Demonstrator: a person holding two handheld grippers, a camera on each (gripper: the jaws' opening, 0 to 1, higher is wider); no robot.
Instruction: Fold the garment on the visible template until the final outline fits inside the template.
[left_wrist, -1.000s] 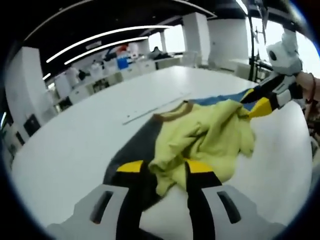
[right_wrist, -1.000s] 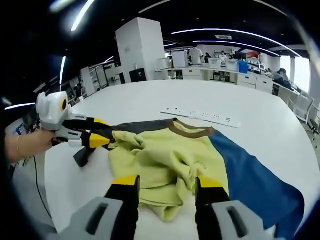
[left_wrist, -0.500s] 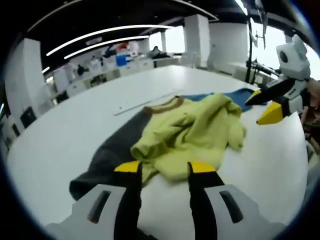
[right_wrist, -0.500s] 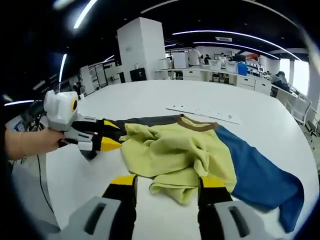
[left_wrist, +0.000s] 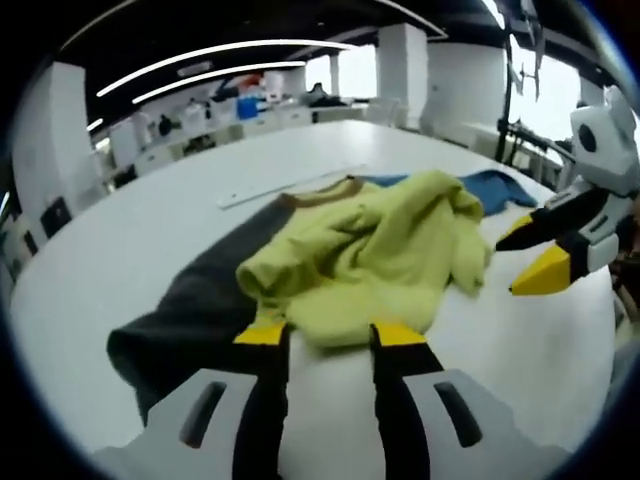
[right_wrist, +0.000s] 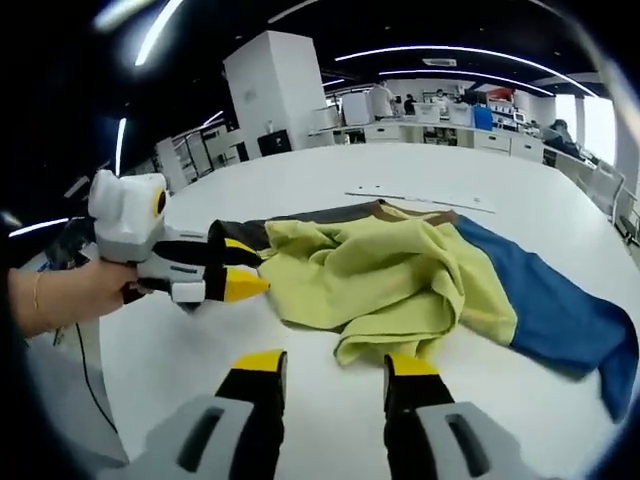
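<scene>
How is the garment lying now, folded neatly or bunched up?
Bunched up. The garment's yellow middle is heaped in wrinkles, while the blue sleeve and grey sleeve lie spread out.

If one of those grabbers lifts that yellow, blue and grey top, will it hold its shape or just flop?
The garment would probably flop: it already lies in soft, bunched folds on the table. It looks light, so a pinch would likely lift one layer while the rest drags. Pushed, it should wrinkle rather than slide whole.

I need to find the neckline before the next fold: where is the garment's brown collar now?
In the right gripper view, the brown ribbed collar lies at the far edge of the crumpled yellow garment, between its dark grey sleeve and blue sleeve.
</scene>
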